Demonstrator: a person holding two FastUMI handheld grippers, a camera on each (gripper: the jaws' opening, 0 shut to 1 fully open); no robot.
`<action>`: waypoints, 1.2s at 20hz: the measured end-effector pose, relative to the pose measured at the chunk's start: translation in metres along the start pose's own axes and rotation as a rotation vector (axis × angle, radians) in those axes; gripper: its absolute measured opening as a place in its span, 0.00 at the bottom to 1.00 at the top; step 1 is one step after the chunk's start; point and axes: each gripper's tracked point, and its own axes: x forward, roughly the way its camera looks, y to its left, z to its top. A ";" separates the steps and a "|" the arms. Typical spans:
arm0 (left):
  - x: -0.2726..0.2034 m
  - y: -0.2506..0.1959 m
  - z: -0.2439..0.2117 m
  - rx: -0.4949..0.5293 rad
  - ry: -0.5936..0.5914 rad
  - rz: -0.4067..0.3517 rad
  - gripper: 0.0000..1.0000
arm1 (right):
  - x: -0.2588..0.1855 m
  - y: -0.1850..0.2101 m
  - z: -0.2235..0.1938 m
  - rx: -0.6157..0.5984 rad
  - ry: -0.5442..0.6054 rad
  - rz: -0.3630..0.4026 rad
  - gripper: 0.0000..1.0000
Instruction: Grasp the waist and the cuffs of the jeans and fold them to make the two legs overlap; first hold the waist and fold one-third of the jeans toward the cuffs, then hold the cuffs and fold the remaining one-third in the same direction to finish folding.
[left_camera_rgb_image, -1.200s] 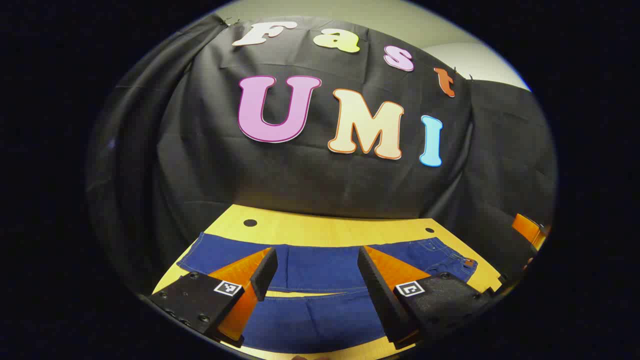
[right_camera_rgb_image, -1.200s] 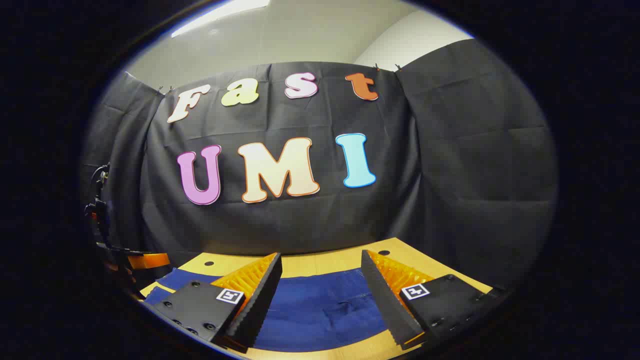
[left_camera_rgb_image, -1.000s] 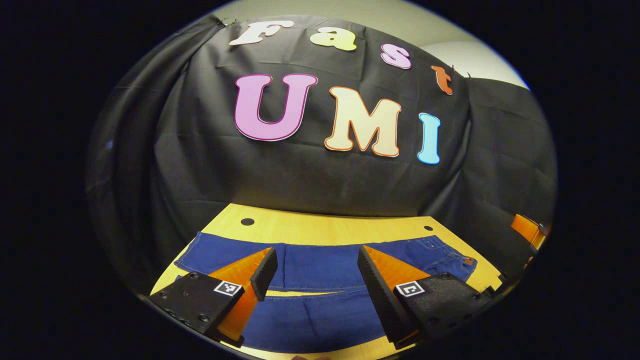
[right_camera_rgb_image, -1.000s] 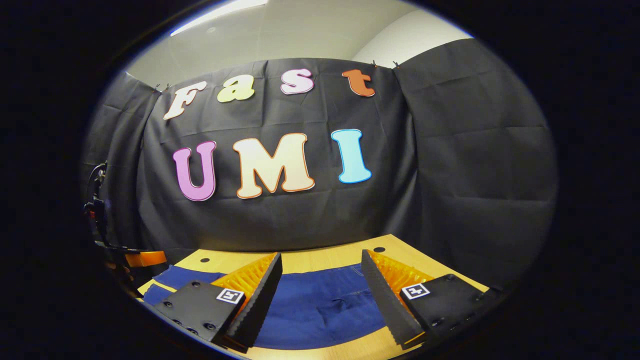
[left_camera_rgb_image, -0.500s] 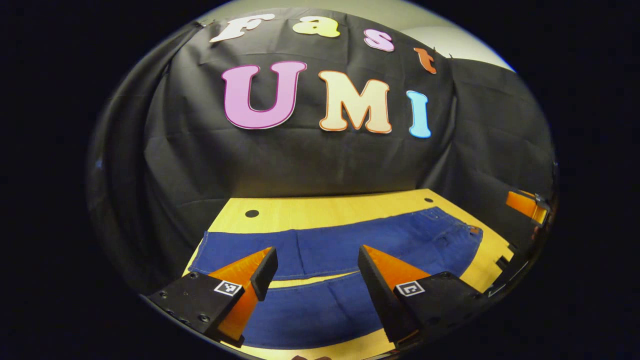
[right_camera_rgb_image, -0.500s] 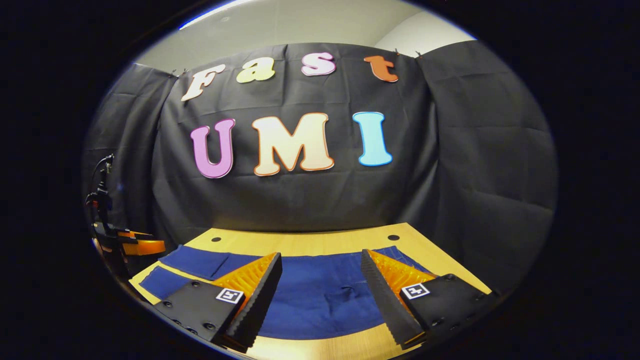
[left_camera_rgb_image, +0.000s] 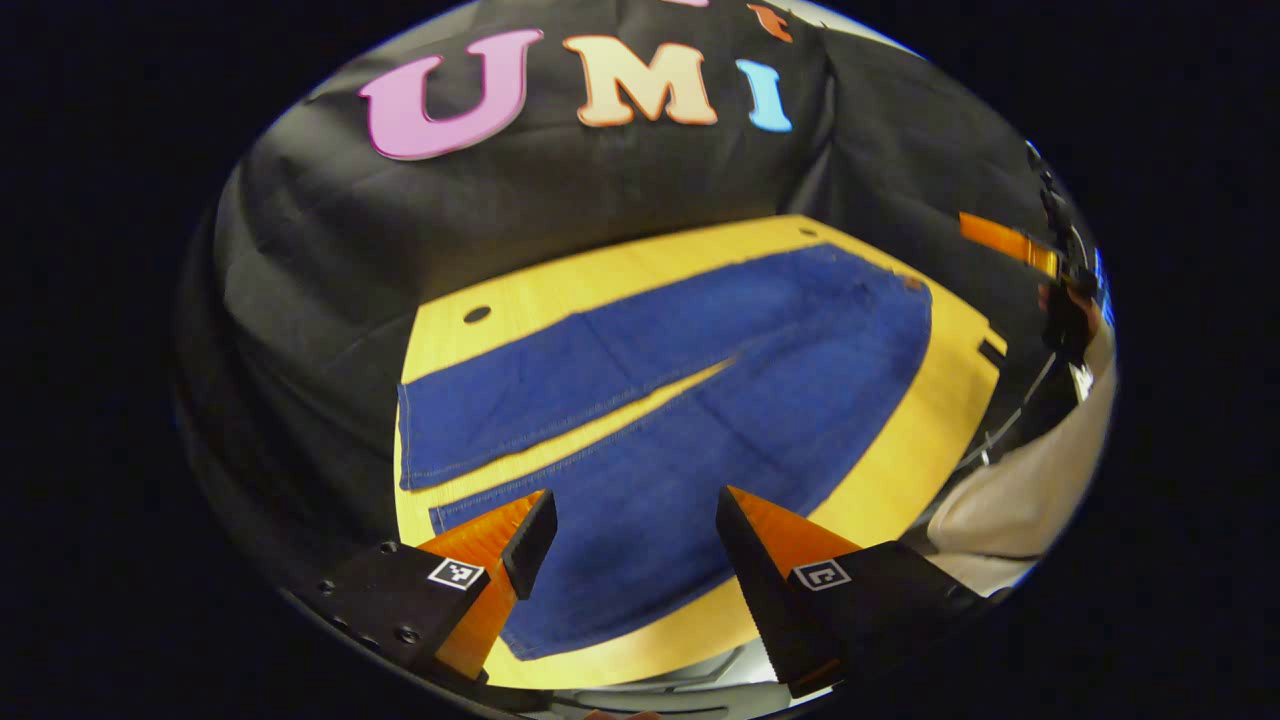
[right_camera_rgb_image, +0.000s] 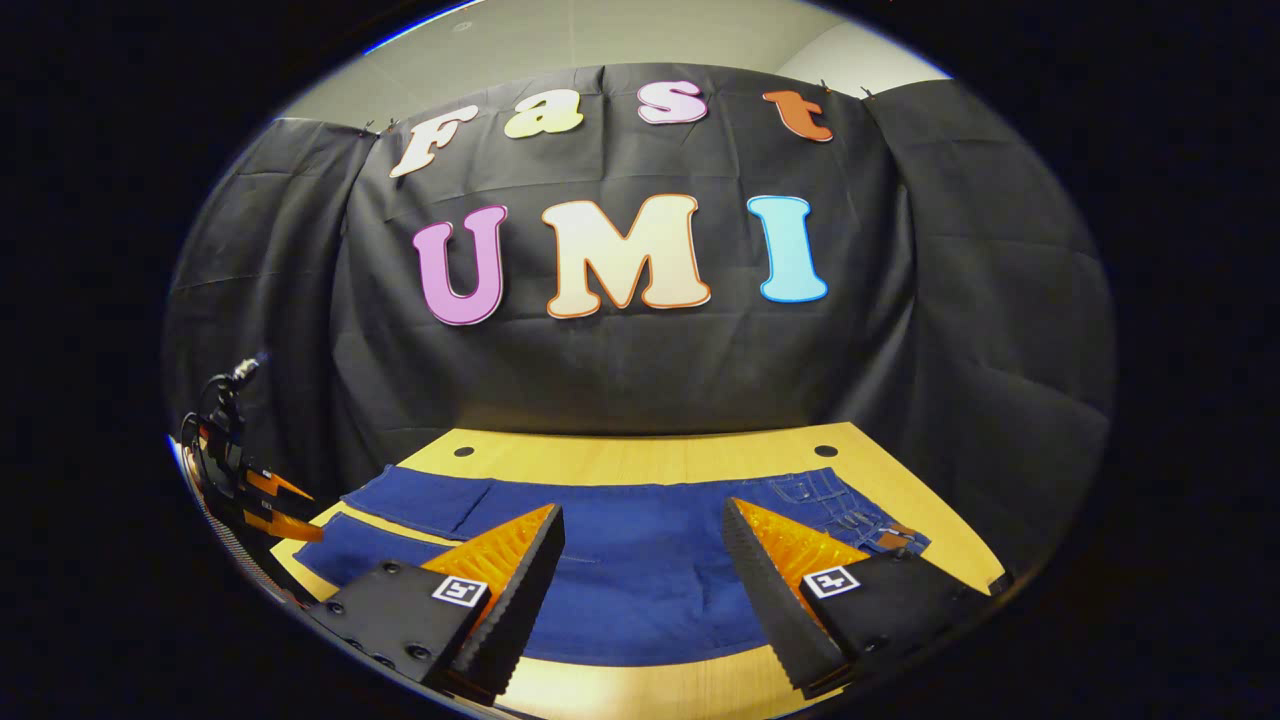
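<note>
While nothing is gripped yet, these are the points that matter:

Jeans: the jeans (left_camera_rgb_image: 690, 400) lie flat and unfolded on the yellow worktop (left_camera_rgb_image: 930, 420), the two legs side by side with a thin strip of worktop between them; the cuffs (left_camera_rgb_image: 420, 440) are at one end, the waist (right_camera_rgb_image: 850, 510) at the other.
Left gripper: the left gripper (left_camera_rgb_image: 632, 540) hovers over the near leg close to the cuffs, its fingers spread wide and holding nothing.
Right gripper: the right gripper (right_camera_rgb_image: 642, 555) hangs above the waist end, its fingers also spread and empty.
Risk 1: I judge that a grasp taking only the top layer of denim could let the leg slide, so the legs would not overlap evenly.
Risk 2: if one side lifts sooner than the other, the fold line may come out slanted.
Risk 3: heavy denim may slip from a shallow pinch at the hem.
Writing: a small brown patch (right_camera_rgb_image: 892, 538) sits at the waist; its text is too small to read.
</note>
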 end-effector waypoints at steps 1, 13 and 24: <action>0.002 0.002 -0.008 0.025 0.037 -0.018 0.96 | -0.001 0.005 -0.003 -0.002 0.009 0.003 0.98; 0.014 0.026 -0.108 0.311 0.404 -0.210 0.93 | -0.022 0.026 -0.045 0.048 0.071 -0.059 0.98; 0.022 0.024 -0.128 0.476 0.550 -0.259 0.93 | -0.029 0.015 -0.068 -0.002 0.128 -0.115 0.99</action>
